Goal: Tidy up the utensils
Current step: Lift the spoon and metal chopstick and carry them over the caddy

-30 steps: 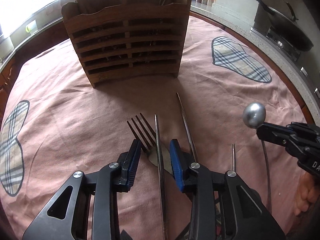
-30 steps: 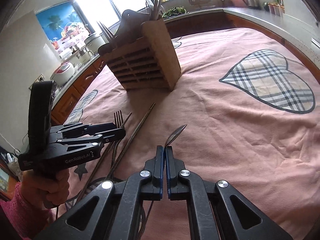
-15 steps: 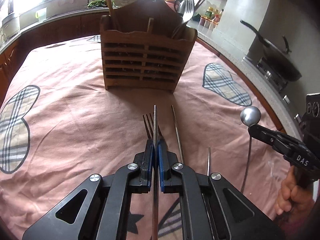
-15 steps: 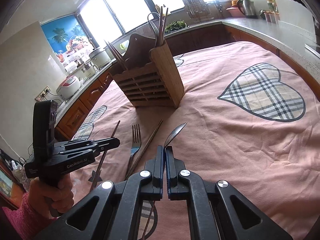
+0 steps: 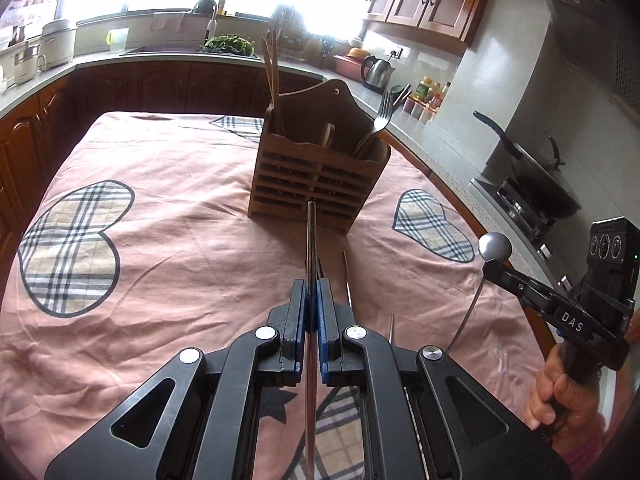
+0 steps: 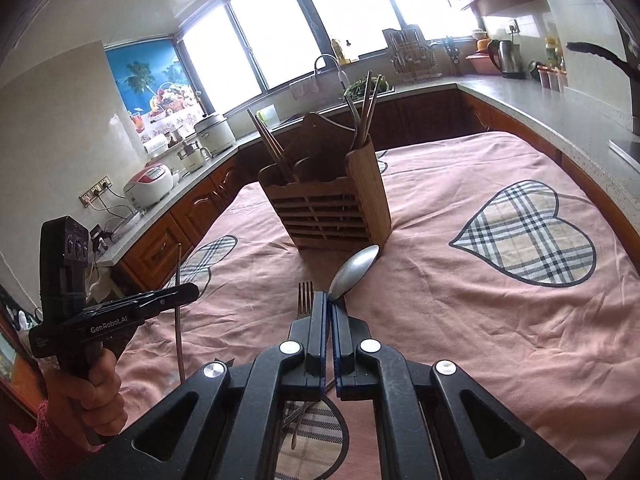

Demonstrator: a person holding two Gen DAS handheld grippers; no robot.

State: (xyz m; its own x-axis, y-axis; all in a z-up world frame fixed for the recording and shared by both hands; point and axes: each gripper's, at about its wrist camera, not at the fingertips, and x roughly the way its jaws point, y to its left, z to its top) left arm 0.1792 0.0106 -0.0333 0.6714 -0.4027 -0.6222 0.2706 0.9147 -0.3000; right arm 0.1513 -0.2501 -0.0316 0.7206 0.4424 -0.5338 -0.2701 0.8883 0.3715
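Note:
My left gripper (image 5: 311, 285) is shut on a metal chopstick (image 5: 311, 236) that juts forward toward the wooden utensil holder (image 5: 320, 184). From the right wrist view the left gripper (image 6: 194, 291) carries this chopstick (image 6: 179, 312) upright above the cloth. My right gripper (image 6: 329, 300) is shut on the handle of a spoon (image 6: 354, 270), its bowl raised before the holder (image 6: 332, 208). In the left view the right gripper (image 5: 490, 268) shows the spoon bowl (image 5: 495, 245) above it. A fork (image 6: 305, 300) and a second chopstick (image 5: 347, 276) lie on the cloth. The holder has chopsticks at its left and a fork at its right.
The pink tablecloth (image 5: 180, 240) with plaid hearts covers the table. A worktop runs around it, with a wok (image 5: 536, 184) on a stove at the right, a kettle (image 5: 378, 72) at the back and a rice cooker (image 6: 150, 188) at the left.
The left gripper closed on the chopstick and lifted it off the cloth, leaving the fork behind. The right gripper rose with the spoon. Both views now look from higher up.

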